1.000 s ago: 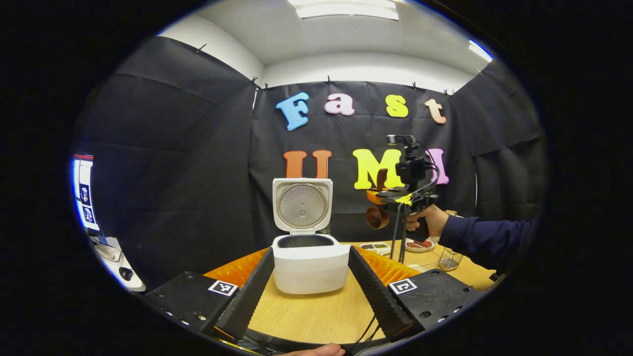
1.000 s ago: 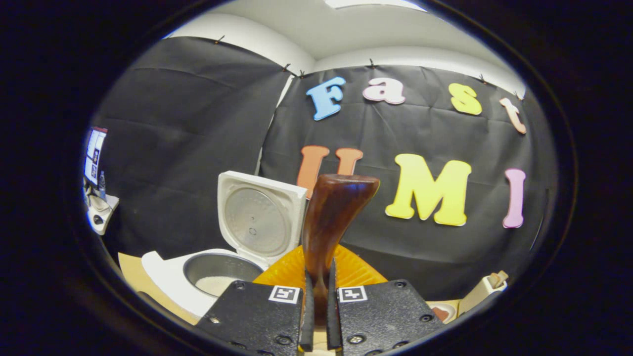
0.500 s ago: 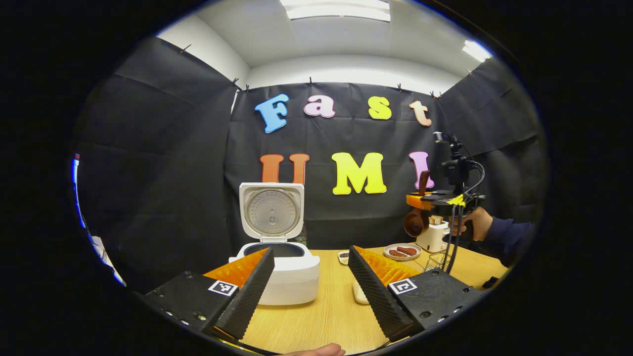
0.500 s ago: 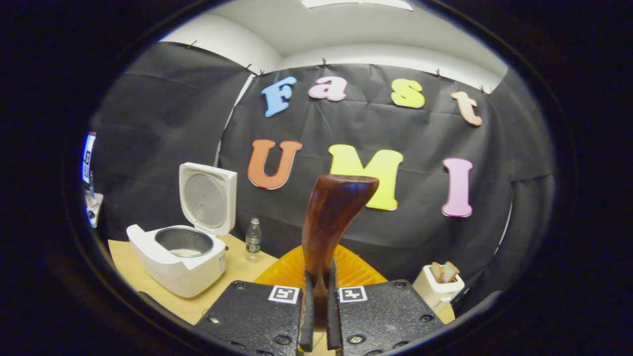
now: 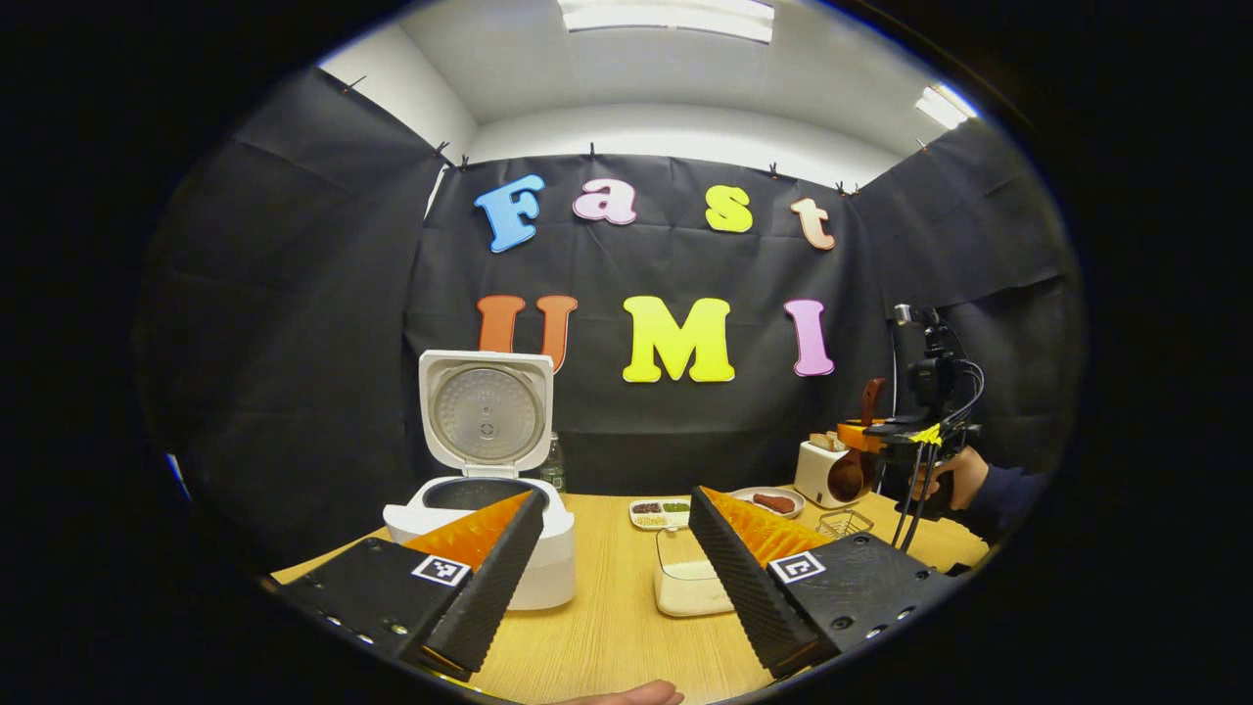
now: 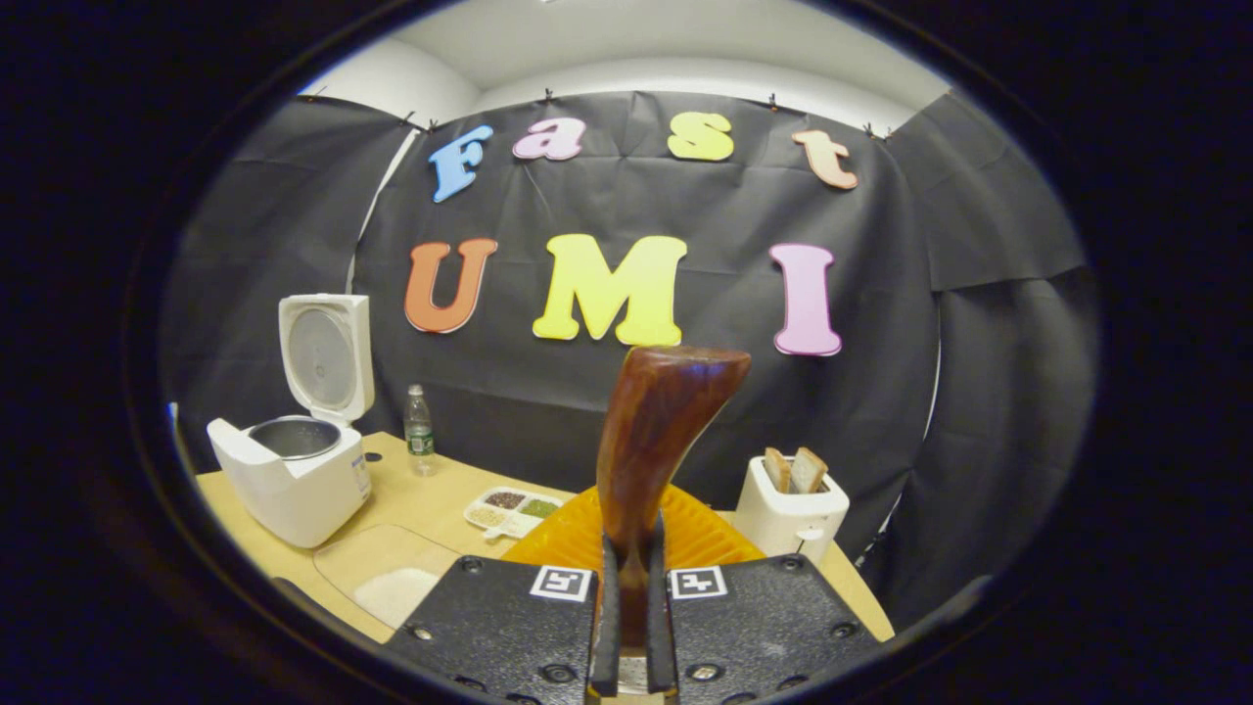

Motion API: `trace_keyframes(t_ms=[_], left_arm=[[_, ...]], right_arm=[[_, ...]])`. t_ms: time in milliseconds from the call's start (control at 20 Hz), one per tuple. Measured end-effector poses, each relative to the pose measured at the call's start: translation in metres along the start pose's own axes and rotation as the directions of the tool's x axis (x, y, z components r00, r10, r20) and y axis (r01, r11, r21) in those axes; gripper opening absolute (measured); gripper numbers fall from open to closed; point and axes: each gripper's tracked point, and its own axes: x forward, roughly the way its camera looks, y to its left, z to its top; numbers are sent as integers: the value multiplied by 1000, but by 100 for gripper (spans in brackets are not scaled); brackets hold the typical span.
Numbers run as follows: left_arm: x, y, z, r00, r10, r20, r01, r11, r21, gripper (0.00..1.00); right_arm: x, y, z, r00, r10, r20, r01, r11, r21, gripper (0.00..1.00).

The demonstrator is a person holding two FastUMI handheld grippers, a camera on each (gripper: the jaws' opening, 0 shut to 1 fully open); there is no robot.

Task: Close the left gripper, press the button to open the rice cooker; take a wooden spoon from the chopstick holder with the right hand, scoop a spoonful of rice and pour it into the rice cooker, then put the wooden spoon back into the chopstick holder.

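Observation:
The white rice cooker [image 5: 489,534] stands open on the left of the table, lid upright, with some rice in its pot [image 6: 296,438]. My left gripper [image 5: 615,499] is open and holds nothing, in front of the cooker and a clear box of rice [image 5: 685,586]. Far to the right, my right gripper [image 5: 866,429] is shut on the wooden spoon [image 5: 847,475], whose bowl hangs down above the wire chopstick holder [image 5: 844,524]. In the right gripper view the spoon's dark handle [image 6: 661,431] rises from between the shut fingers of my right gripper [image 6: 631,558].
A toaster [image 6: 791,504] with bread stands at the back right beside a plate of sausages [image 5: 768,502]. A divided dish [image 6: 511,509] and a water bottle [image 6: 419,431] are near the back wall. The box of rice [image 6: 392,583] lies mid-table. A sleeved hand [image 5: 964,475] holds the right gripper.
The right gripper has carried the spoon away from the cooker, rightward and down toward the toaster and holder. The left gripper has turned, so the cooker sits further left in its view.

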Motion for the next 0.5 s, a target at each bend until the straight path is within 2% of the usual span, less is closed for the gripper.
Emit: trace_keyframes(t_ms=[300,500], left_arm=[[17,-1,-5,1000,6,-24,-6,1000,11,95],[27,-2,-5,999,11,-34,-11,1000,10,95]], right_arm=[[3,-23,-43,998,-33,-45,36,997,69,17],[6,-28,-72,994,0,-113,17,988,150,18]])
